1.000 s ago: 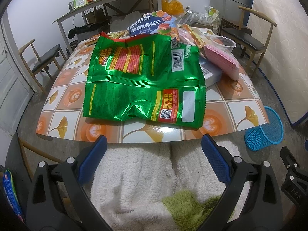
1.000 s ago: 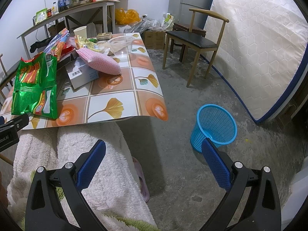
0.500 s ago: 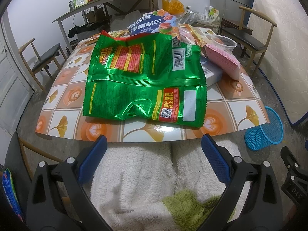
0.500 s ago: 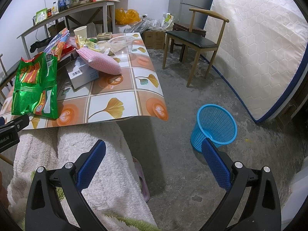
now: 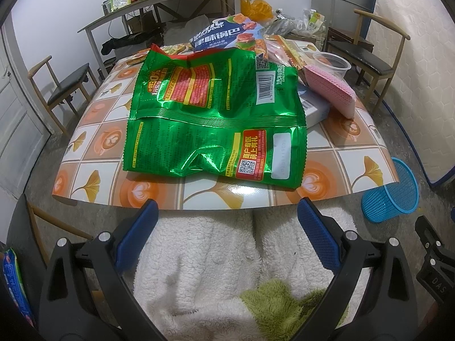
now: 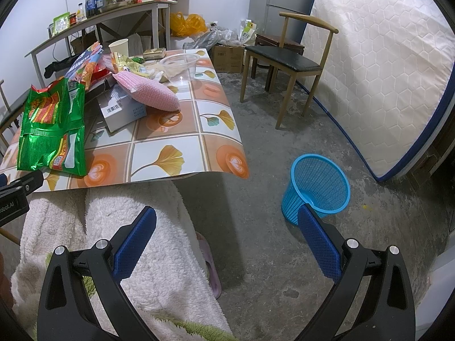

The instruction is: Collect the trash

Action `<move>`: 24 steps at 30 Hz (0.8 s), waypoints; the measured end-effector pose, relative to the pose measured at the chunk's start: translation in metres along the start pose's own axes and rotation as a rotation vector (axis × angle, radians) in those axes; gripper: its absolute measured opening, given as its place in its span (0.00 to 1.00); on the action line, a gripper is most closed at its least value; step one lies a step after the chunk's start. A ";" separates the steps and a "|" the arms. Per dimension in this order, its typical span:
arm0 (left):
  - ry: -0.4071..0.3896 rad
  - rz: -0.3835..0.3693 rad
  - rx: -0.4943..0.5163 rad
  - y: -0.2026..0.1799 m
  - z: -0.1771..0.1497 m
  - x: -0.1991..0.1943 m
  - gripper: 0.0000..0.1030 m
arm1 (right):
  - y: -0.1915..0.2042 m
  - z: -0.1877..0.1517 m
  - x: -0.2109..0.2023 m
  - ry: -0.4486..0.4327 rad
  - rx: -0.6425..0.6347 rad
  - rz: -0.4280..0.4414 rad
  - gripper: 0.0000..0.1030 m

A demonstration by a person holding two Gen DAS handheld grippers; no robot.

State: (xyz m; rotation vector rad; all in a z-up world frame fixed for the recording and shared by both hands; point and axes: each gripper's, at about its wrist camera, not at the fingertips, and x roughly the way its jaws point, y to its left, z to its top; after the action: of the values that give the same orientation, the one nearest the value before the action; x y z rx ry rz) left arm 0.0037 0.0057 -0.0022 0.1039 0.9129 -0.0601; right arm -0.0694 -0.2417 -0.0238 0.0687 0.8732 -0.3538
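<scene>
Lying flat near the front edge of the tiled-pattern worktop (image 5: 327, 167), a crumpled green snack bag (image 5: 216, 119) faces the left gripper (image 5: 224, 227), which hangs short of that edge above the person's white fleece-covered lap (image 5: 216, 255); its jaws are spread wide and hold nothing. Behind the bag the clutter crowds in: a blue snack packet (image 5: 227, 35), a white carton with a barcode label (image 5: 314, 110) just beside the bag's right side, a pink textured pouch (image 5: 330, 88) resting on that carton, and a clear plastic bowl (image 5: 331, 61) further back. In the right wrist view a paper cup (image 6: 119, 48) stands at the far end.

The right gripper (image 6: 226, 231) points past the worktop's corner toward the concrete floor, jaws likewise wide apart and empty. A blue mesh wastebasket (image 6: 317, 187) stands upright on the floor, well apart from the worktop, with a wooden chair (image 6: 284, 62) beyond it and a mattress (image 6: 384, 71) leaning against the wall.
</scene>
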 end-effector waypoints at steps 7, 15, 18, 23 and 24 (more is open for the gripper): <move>0.000 0.000 -0.001 0.001 -0.005 0.002 0.91 | 0.001 0.002 -0.002 -0.003 -0.001 0.001 0.94; 0.000 -0.001 -0.001 0.002 -0.005 0.002 0.91 | 0.002 0.001 -0.003 -0.004 0.000 0.002 0.94; 0.001 -0.001 -0.001 0.002 -0.005 0.002 0.91 | 0.003 0.002 -0.003 -0.006 0.000 0.002 0.94; 0.001 -0.001 -0.002 0.003 -0.006 0.002 0.91 | 0.004 0.002 -0.004 -0.005 -0.001 0.003 0.94; 0.001 -0.001 -0.001 0.003 -0.007 0.002 0.91 | 0.004 0.002 -0.004 -0.006 0.000 0.003 0.94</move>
State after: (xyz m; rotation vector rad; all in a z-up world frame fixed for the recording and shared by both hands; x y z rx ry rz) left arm 0.0001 0.0099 -0.0078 0.1021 0.9135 -0.0605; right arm -0.0688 -0.2376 -0.0199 0.0689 0.8676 -0.3505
